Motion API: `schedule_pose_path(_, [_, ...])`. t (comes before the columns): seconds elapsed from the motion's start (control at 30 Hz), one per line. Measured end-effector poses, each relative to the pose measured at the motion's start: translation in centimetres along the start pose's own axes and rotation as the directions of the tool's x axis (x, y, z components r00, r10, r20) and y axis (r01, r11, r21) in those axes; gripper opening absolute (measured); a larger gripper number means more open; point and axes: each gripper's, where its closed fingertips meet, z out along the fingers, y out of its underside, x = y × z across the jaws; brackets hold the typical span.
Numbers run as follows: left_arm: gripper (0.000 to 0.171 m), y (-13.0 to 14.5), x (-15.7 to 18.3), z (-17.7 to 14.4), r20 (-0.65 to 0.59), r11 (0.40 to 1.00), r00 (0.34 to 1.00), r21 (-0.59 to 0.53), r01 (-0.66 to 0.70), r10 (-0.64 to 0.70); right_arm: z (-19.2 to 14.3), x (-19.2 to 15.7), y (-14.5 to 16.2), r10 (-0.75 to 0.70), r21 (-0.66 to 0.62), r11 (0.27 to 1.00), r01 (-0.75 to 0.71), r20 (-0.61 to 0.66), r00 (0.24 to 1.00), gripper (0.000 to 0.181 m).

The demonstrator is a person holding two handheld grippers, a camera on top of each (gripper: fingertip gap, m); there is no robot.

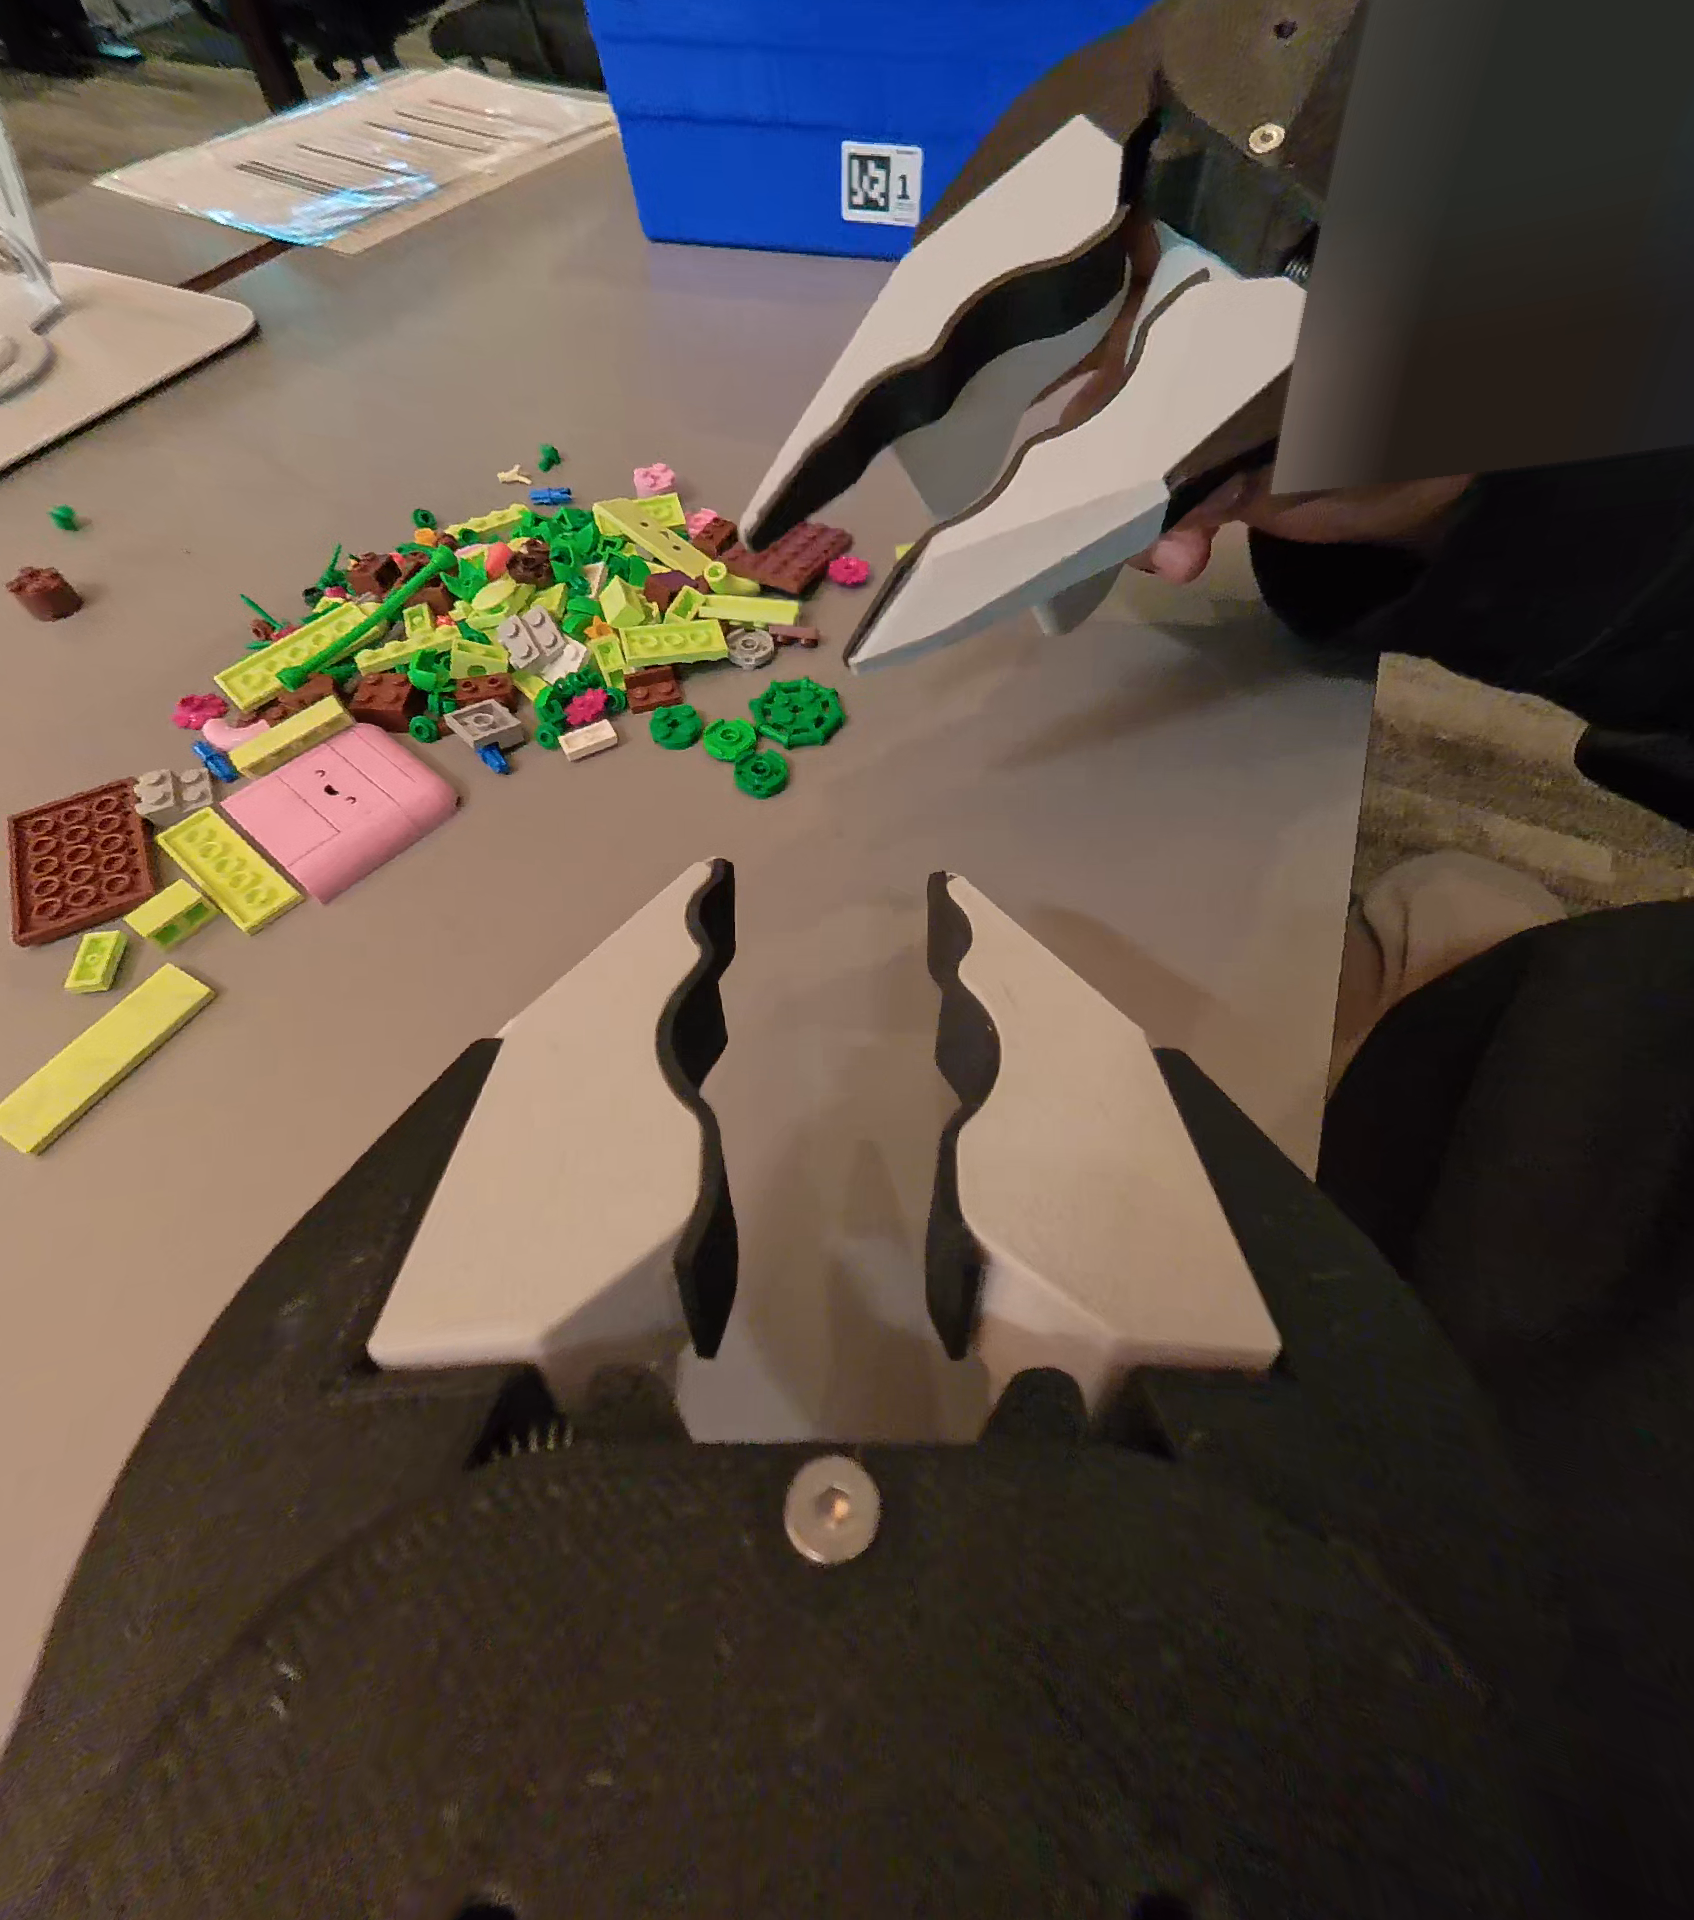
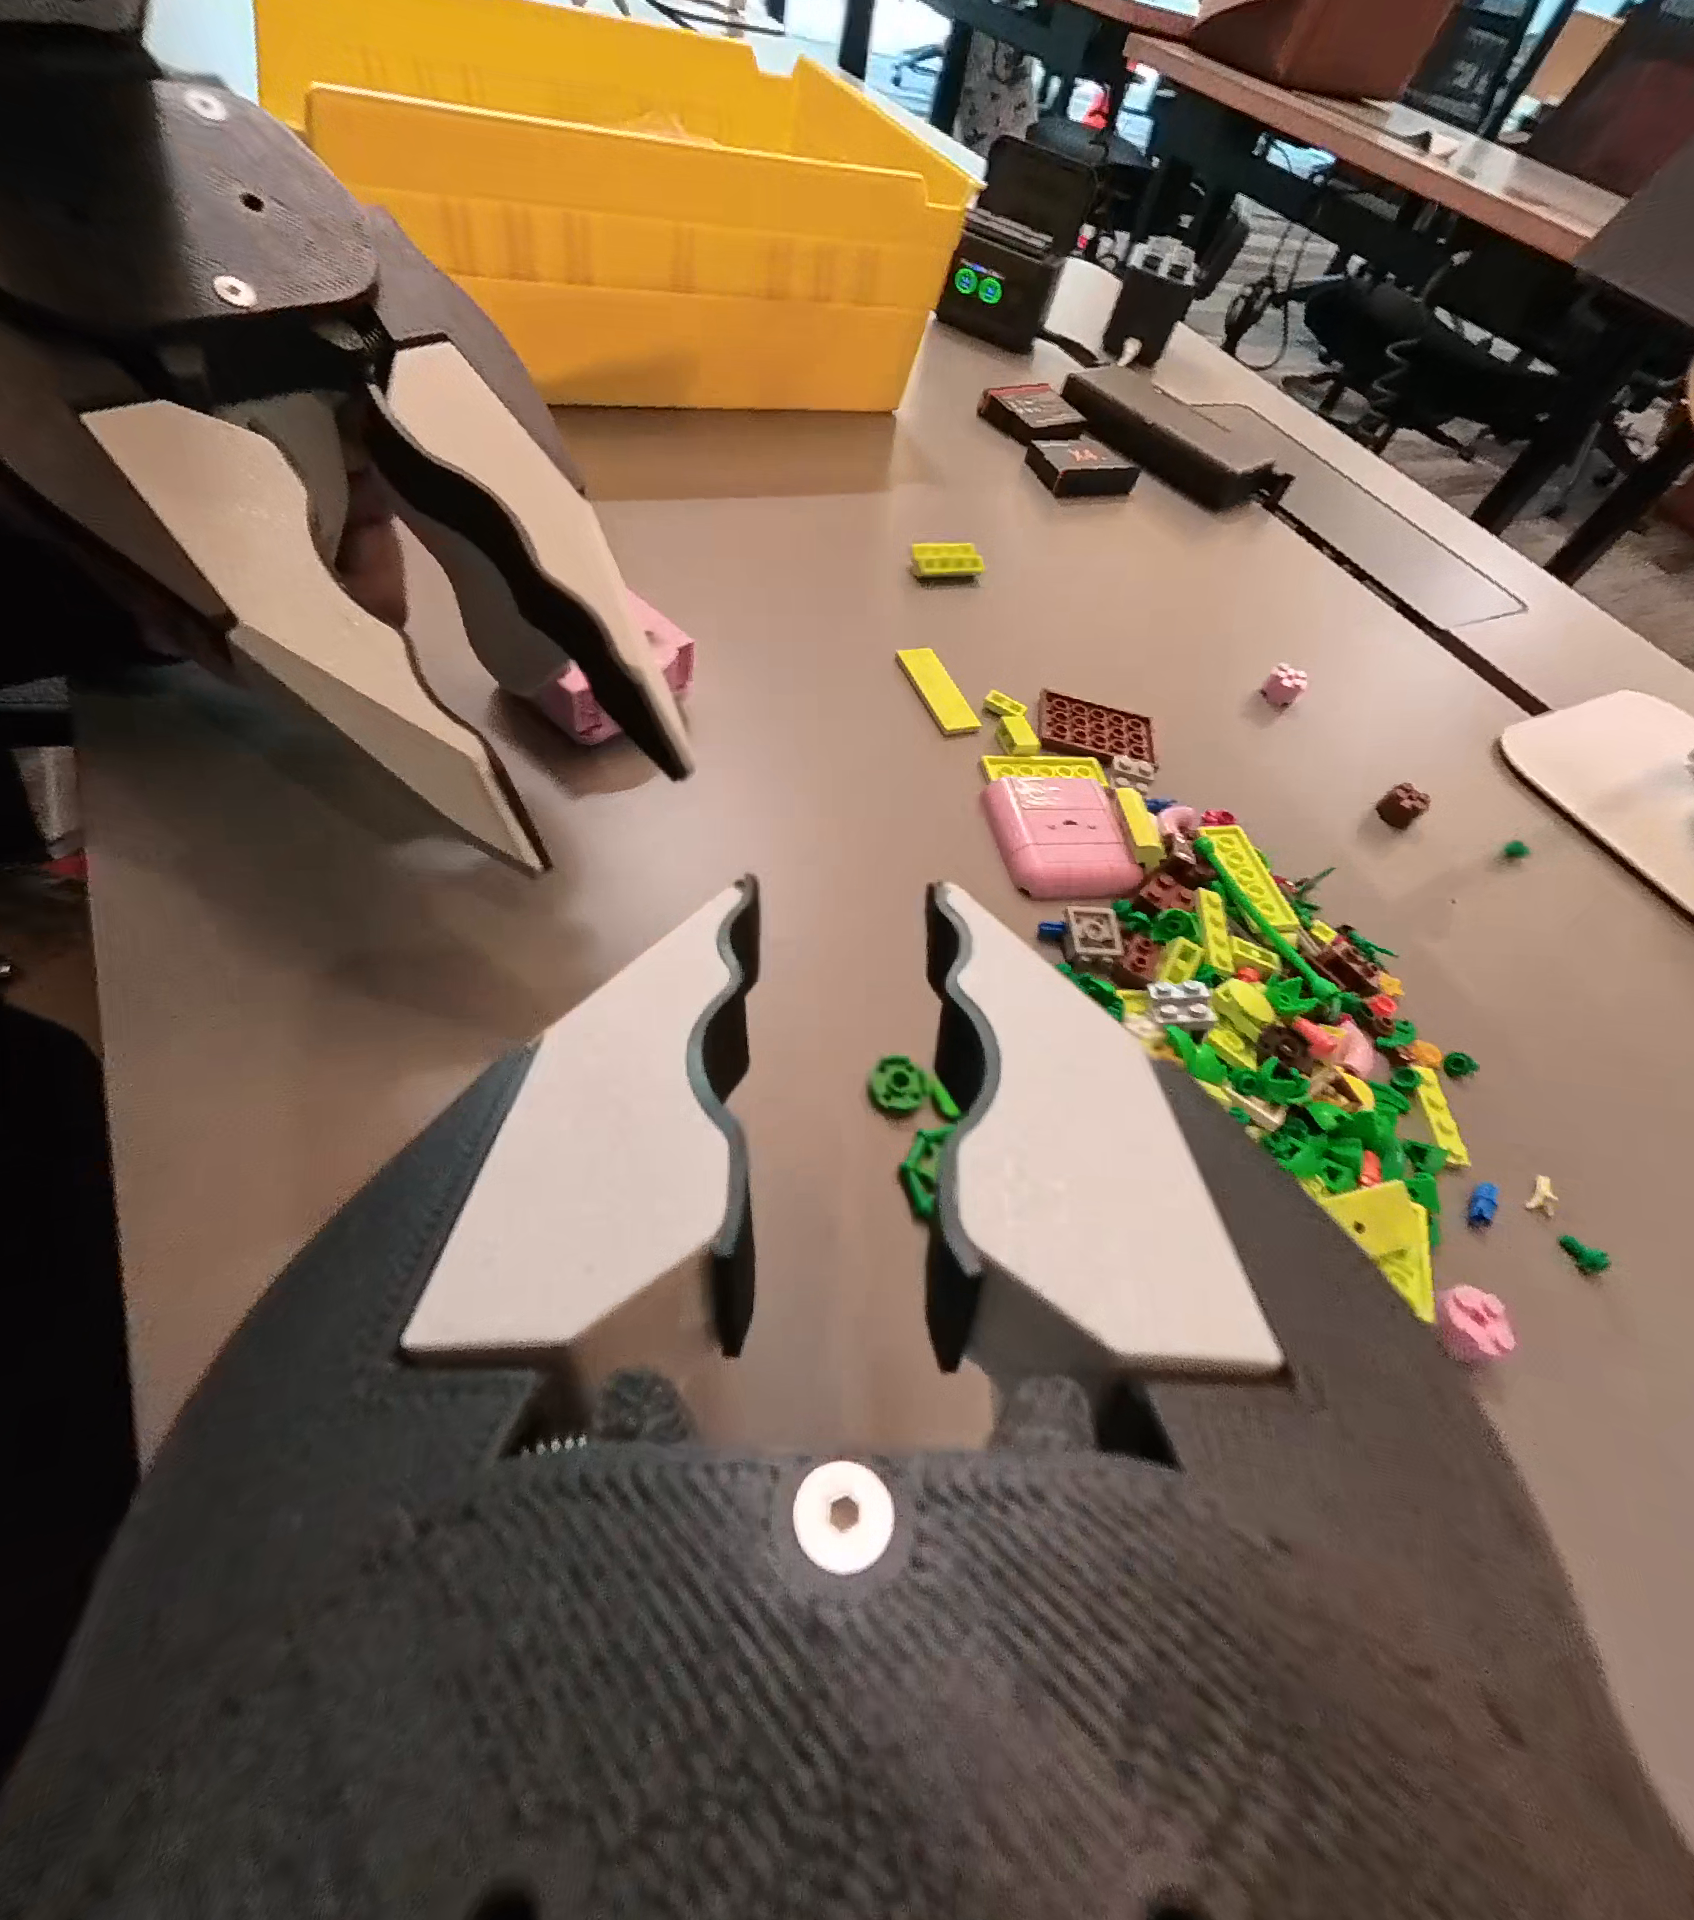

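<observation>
The grey table (image 1: pixel 1030 831) carried a heap of small bricks (image 1: pixel 552 623), mostly lime, green and brown. The left gripper (image 1: pixel 827 871) hung over bare tabletop near the heap, fingers apart and empty. The right gripper (image 2: pixel 840 885) was likewise parted and empty, one tip at a brown plate (image 1: pixel 791 556) on the heap's edge (contact unclear). The pieces lay tightly jumbled, so a fingertip would likely nudge several. Only the right wrist view showed a pink block (image 2: pixel 661 655) behind the left gripper and a yellow bin (image 2: pixel 614 239); only the left showed a blue bin (image 1: pixel 770 125)
</observation>
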Motion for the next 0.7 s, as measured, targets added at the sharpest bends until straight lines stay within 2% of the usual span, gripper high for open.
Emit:
schedule_pose_path(0.07, [0.036,-0.3,-0.2,-0.1,0.000,1.000,1.000,0.019,0.021,-0.021,-0.8,2.2,0.3,-0.008,-0.028,1.000,0.005,-0.107,0.994,0.038])
schedule_pose_path(0.13, [0.037,-0.8,-0.6,-0.4,-0.004,0.997,0.998,0.044,0.056,-0.056,-3.2,6.6,0.9,-0.057,-0.089,0.996,0.031,-0.302,0.952,0.054])
schedule_pose_path(0.2, [0.038,-1.5,-1.3,-0.8,-0.009,0.992,0.995,0.082,0.095,-0.095,-8.0,13.2,1.9,-0.129,-0.183,0.983,0.034,-0.541,0.831,0.065])
schedule_pose_path(0.27, [0.038,-2.5,-2.3,-1.4,-0.018,0.981,0.990,0.134,0.141,-0.139,-14.7,19.9,3.6,-0.203,-0.293,0.956,-0.027,-0.721,0.662,0.065])
schedule_pose_path(0.3, [0.038,-3.0,-2.9,-1.6,-0.027,0.973,0.986,0.165,0.164,-0.162,-18.0,22.8,5.2,-0.226,-0.342,0.936,-0.088,-0.773,0.593,0.065])
schedule_pose_path(0.37, [0.038,-4.1,-4.2,-2.2,-0.054,0.951,0.977,0.225,0.212,-0.205,-23.0,26.9,9.8,-0.196,-0.382,0.883,-0.273,-0.828,0.525,0.077])
schedule_pose_path(0.4, [0.038,-4.5,-4.8,-2.4,-0.070,0.940,0.972,0.250,0.234,-0.223,-24.5,27.8,12.4,-0.162,-0.404,0.830,-0.386,-0.835,0.525,0.081])
schedule_pose_path(0.43, [0.038,-4.8,-5.4,-2.7,-0.086,0.928,0.966,0.270,0.256,-0.242,-25.4,27.9,14.8,-0.121,-0.436,0.756,-0.488,-0.826,0.550,0.064])
schedule_pose_path(0.47, [0.038,-5.0,-6.0,-2.9,-0.101,0.918,0.960,0.282,0.279,-0.261,-25.8,27.4,16.7,-0.063,-0.461,0.683,-0.567,-0.810,0.583,0.033])
schedule_pose_path(0.5, [0.038,-5.1,-6.5,-3.1,-0.115,0.910,0.955,0.291,0.294,-0.272,-25.7,26.7,17.6,0.012,-0.451,0.641,-0.621,-0.803,0.595,0.016])
schedule_pose_path(0.63, [0.038,-5.7,-8.9,-3.5,-0.120,0.893,0.953,0.333,0.302,-0.277,-25.8,23.0,17.2,0.287,-0.301,0.542,-0.785,-0.812,0.509,0.001])
schedule_pose_path(0.7, [0.038,-6.0,-9.3,-3.6,-0.144,0.885,0.949,0.343,0.314,-0.281,-26.2,21.3,17.0,0.270,-0.285,0.517,-0.807,-0.841,0.469,0.001])
